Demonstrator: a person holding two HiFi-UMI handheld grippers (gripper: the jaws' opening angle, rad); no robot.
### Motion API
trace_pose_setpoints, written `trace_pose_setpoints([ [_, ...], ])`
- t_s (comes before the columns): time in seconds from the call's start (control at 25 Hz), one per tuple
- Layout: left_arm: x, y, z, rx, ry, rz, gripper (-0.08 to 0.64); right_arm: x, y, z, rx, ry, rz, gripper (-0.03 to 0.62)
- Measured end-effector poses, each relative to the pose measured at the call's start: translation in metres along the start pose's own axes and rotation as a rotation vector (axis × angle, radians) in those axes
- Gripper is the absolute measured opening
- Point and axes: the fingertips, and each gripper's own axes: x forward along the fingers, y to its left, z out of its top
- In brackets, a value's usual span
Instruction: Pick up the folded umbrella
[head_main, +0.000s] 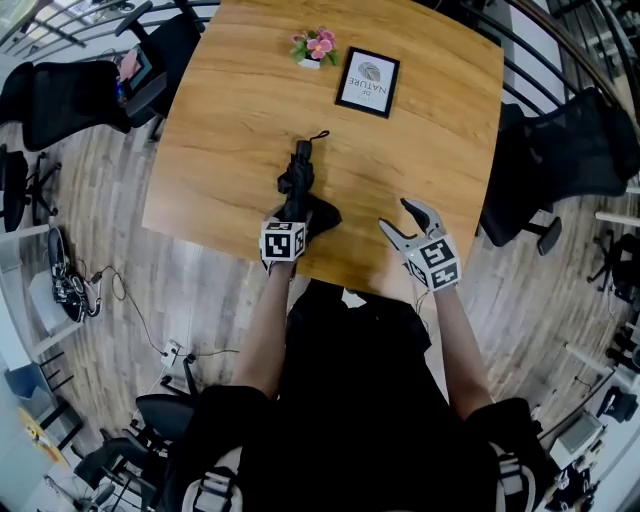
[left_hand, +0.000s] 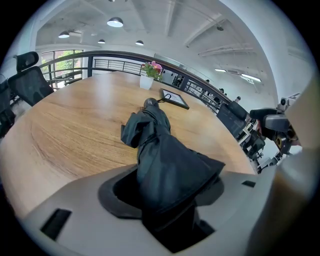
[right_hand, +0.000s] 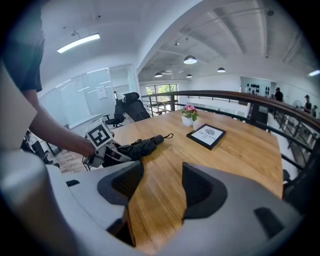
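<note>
The folded black umbrella (head_main: 298, 180) lies lengthwise on the wooden table (head_main: 430, 150), its strap end pointing away from me. My left gripper (head_main: 298, 214) is at the umbrella's near end, close to the table's front edge. In the left gripper view the umbrella (left_hand: 155, 145) fills the gap and its bunched fabric presses against both pads, so the left gripper (left_hand: 162, 192) is shut on it. My right gripper (head_main: 393, 214) hovers to the right of it, open with only bare wood between its jaws (right_hand: 162, 187). From there the umbrella (right_hand: 137, 147) and left gripper (right_hand: 107, 152) show on the left.
A framed picture (head_main: 367, 82) and a small pot of pink flowers (head_main: 315, 47) stand at the table's far side. Black office chairs sit left (head_main: 60, 100) and right (head_main: 570, 150) of the table. A railing runs behind the table on the right.
</note>
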Motion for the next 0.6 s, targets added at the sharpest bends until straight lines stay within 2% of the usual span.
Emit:
trace_pose_setpoints([
  [0.4,-0.008,-0.006,0.004,0.034,-0.053,0.01,0.252,-0.013,-0.008,0.002,-0.011,-0.015,-0.026,0.279],
  [0.6,-0.015,-0.008,0.007,0.021,-0.076,0.022,0.25,-0.016,-0.006,0.007,-0.025,-0.031,-0.014,0.279],
])
